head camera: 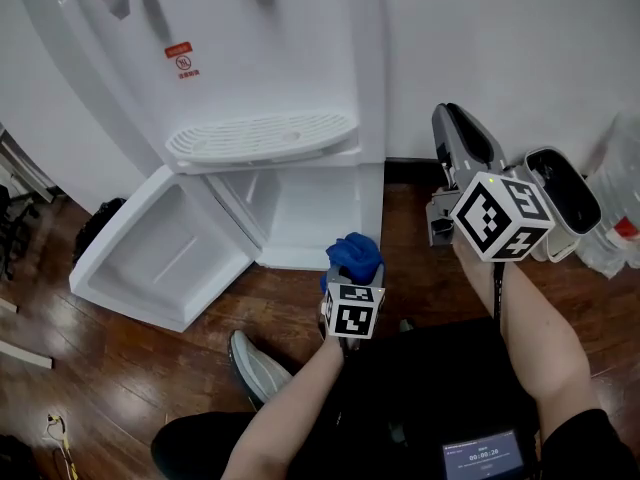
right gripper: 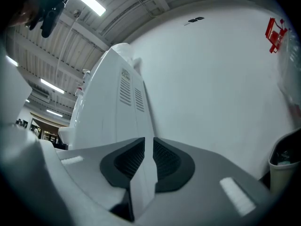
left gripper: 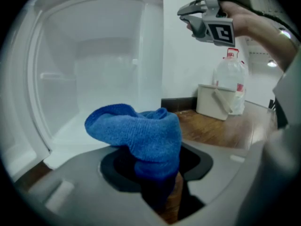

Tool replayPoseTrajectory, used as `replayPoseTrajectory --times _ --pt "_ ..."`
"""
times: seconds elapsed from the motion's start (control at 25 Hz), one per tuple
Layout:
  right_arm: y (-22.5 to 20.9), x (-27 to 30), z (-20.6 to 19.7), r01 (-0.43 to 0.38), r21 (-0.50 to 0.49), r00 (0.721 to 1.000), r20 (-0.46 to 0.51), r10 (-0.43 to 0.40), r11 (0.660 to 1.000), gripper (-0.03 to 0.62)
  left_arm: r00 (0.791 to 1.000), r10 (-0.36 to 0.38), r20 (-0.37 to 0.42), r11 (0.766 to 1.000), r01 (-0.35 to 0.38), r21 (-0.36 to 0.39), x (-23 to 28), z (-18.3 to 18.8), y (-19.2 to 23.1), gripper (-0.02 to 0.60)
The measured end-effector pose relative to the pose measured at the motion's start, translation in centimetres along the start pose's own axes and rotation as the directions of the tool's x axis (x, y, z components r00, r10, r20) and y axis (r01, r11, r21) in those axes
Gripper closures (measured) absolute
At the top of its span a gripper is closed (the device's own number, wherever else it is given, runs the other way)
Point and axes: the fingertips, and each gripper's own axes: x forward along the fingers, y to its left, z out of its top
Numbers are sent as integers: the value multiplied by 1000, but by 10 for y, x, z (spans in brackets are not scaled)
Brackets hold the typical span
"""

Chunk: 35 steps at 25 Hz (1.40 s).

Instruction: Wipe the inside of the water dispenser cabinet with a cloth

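The white water dispenser point(head camera: 270, 58) stands against the wall with its lower cabinet point(head camera: 310, 208) open and the door point(head camera: 160, 253) swung out to the left. My left gripper point(head camera: 350, 268) is shut on a bunched blue cloth point(head camera: 354, 253) just in front of the cabinet's right edge. In the left gripper view the cloth point(left gripper: 141, 131) bulges over the jaws, with the cabinet's bare white inside point(left gripper: 94, 69) behind it. My right gripper point(head camera: 452, 118) is held up to the right of the dispenser, tilted upward. Its jaws stand a narrow slit apart with nothing between them point(right gripper: 145, 159).
A drip tray point(head camera: 260, 136) juts out above the cabinet. A large water bottle point(left gripper: 230, 79) and a white bin point(left gripper: 214, 100) stand on the wooden floor to the right. The person's shoe point(head camera: 255, 368) rests near the door. The wall runs close behind.
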Motion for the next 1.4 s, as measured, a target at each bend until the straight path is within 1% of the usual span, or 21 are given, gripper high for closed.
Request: replayPoseTrajectory --times 0.04,0.12,0.2,0.28,0.36,0.44,0.52,0.56,0.6,0.64,0.72,0.76,0.8,0.88,0.96,1.0,1.12,1.2,1.28,1.32,1.4 --pt "0 -1 0 -1 0 1000 0 1 1000 545 1000 3 20 1000 -3 -2 -4 7 -3 387" --pt "0 -1 1 -3 3 1000 2 3 1000 545 995 26 95 1000 -26 7 -14 34 -6 387" --pt "-2 -1 2 -3 8 1000 5 3 1000 545 980 48 191 998 -55 33 -30 75 -6 387" --pt "-4 0 0 -1 16 1000 1 1 1000 545 956 63 287 992 -90 83 -51 118 -8 387" --pt "-5 0 -2 -3 32 1000 -8 3 999 546 924 68 377 985 -122 121 -73 160 -9 387" --pt "-5 1 -4 -4 56 1000 -17 5 998 546 896 68 438 987 -125 101 -90 192 -9 387" --pt "-7 1 -5 -2 76 1000 -23 4 997 546 885 68 461 993 -103 51 -101 211 -8 385" --pt "-8 0 -5 0 82 1000 -24 2 997 546 880 69 470 995 -95 32 -104 216 -9 385" --pt "-8 0 -5 -1 85 1000 -24 3 996 546 871 71 486 995 -94 21 -108 220 -10 385" --pt "-8 0 -4 -4 86 1000 -23 6 996 546 855 76 513 995 -99 18 -114 226 -10 385" --pt "-6 1 -4 -11 88 1000 -22 13 996 547 814 82 576 993 -116 22 -125 241 -11 385" --pt "-6 2 -4 -13 89 1000 -23 15 996 548 799 83 596 993 -120 23 -129 248 -10 385" --pt "-5 1 -5 -14 90 1000 -26 17 996 548 791 79 607 993 -118 24 -130 251 -8 385" --pt "-5 0 -7 -20 88 999 -37 23 996 548 783 72 618 992 -122 39 -132 251 -1 386" --pt "-3 0 -9 -30 86 998 -44 34 996 548 777 89 623 986 -156 53 -138 247 16 387" --pt "-2 1 -9 -36 85 998 -44 40 996 548 777 110 620 983 -176 46 -142 244 31 387" --pt "-1 3 -10 -44 87 998 -44 48 995 548 787 202 583 970 -241 -11 -157 237 86 387" --pt "-1 3 -11 -44 87 998 -47 49 995 548 782 264 564 954 -297 -33 -169 230 120 387" --pt "-2 2 -12 -43 86 998 -52 47 995 548 764 330 555 933 -351 -72 -181 224 150 387" --pt "-2 2 -13 -43 85 997 -56 47 995 548 749 372 549 920 -378 -107 -189 220 166 387" --pt "0 3 -15 -44 83 997 -63 50 996 548 710 460 533 883 -429 -190 -204 212 194 388"
